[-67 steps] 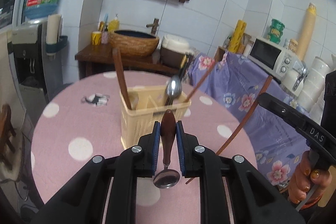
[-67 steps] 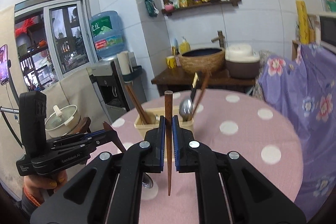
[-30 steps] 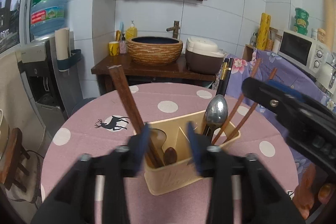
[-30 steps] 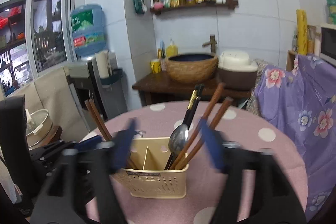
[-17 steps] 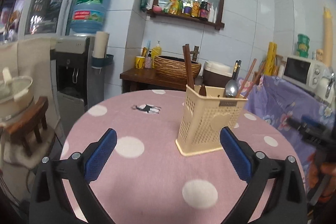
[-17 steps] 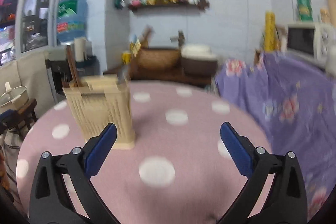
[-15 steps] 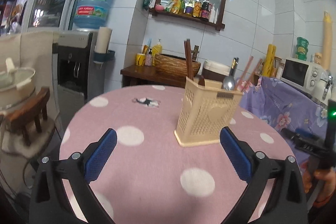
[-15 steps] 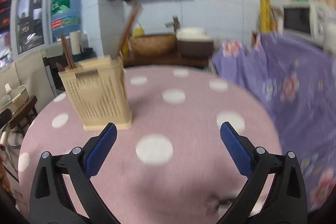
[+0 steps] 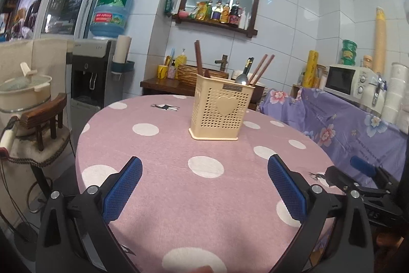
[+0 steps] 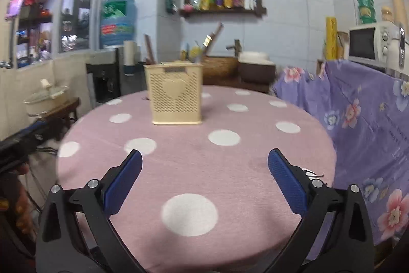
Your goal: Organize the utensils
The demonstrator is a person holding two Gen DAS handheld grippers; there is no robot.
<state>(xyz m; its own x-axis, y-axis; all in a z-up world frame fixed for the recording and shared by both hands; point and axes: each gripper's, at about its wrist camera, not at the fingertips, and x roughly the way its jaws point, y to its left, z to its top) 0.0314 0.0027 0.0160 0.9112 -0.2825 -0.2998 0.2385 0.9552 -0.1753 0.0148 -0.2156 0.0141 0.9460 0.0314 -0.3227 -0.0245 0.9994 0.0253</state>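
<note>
A cream perforated utensil holder (image 9: 219, 110) (image 10: 175, 93) with a heart on its front stands on the round pink polka-dot table (image 9: 173, 170) (image 10: 194, 160). Brown chopsticks (image 9: 261, 68), a metal spoon (image 9: 241, 79) and dark wooden handles (image 9: 199, 56) stick out of its top. My left gripper (image 9: 204, 166) hovers over the near table edge, wide open with nothing between its blue pads. My right gripper (image 10: 204, 161) is likewise wide open and empty, well short of the holder. The right gripper also shows at the lower right of the left wrist view (image 9: 363, 186).
A purple floral cloth (image 10: 363, 119) covers furniture to the right, with a microwave (image 9: 345, 79) on it. A water dispenser (image 9: 94, 73) and a stool with a pot (image 9: 28, 94) stand left. A wooden washstand with a basket basin (image 10: 222, 65) is behind the table.
Both grippers let go of their utensils into the holder, opened wide, and pulled back and down toward the near table edge. The holder now looks smaller and farther away.
</note>
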